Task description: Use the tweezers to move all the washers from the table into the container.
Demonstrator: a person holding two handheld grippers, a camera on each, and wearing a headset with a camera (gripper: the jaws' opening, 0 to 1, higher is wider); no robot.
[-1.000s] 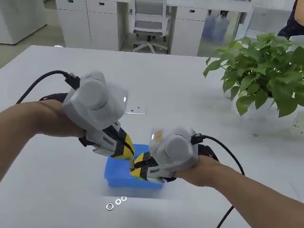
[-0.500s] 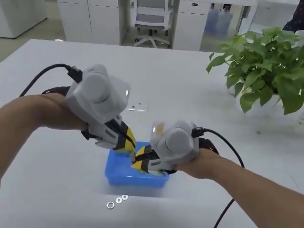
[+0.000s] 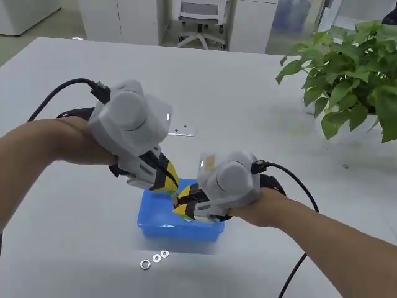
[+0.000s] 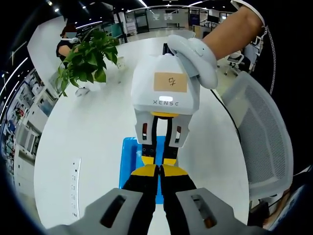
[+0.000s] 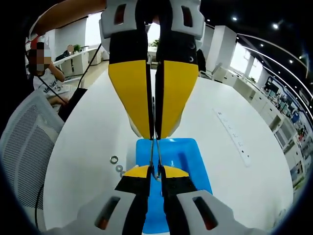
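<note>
Right gripper (image 5: 155, 172) jaws nip tweezers (image 5: 153, 147) — washers (image 5: 114, 159) beside container (image 5: 191, 159).

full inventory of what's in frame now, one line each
Table: one, white, under everything.
Container: one, blue, mid-table.
Washers: three, silver, on the table beside the container, outside it.
Tweezers: one, metal, held over the container.
Plant: one, green, table's far right.
Power strip: one, white, beyond the container.
Chair: one, white, past the table.
Left gripper: one, grey, jaws shut on the tweezers.
Right gripper: one, grey, jaws shut on the tweezers.
</note>
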